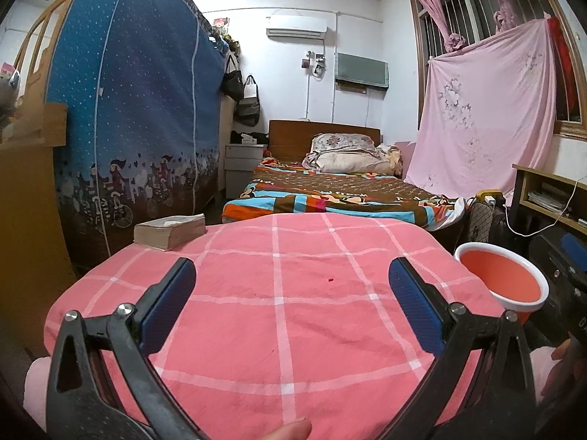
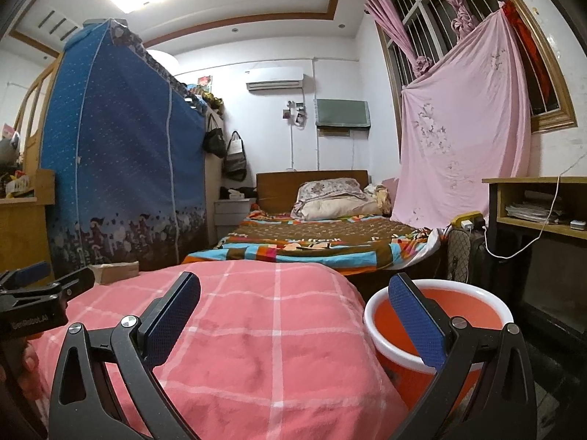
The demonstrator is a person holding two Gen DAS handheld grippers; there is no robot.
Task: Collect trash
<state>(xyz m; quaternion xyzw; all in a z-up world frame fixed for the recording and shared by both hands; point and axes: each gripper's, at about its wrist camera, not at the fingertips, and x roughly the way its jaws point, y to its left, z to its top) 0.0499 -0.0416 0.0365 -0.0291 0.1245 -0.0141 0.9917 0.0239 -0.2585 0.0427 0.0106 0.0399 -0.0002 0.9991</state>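
Overhead, both grippers hover above the pink checked cloth (image 1: 279,315), empty. The left gripper (image 1: 291,275) has its blue-padded jaws spread wide over the cloth's middle, near a tiny red speck (image 1: 331,279). The right gripper (image 2: 293,289) is equally wide apart at the cloth's right edge, one finger above the orange bucket (image 2: 477,315). A tissue pack (image 1: 169,231) rests at the far left corner.
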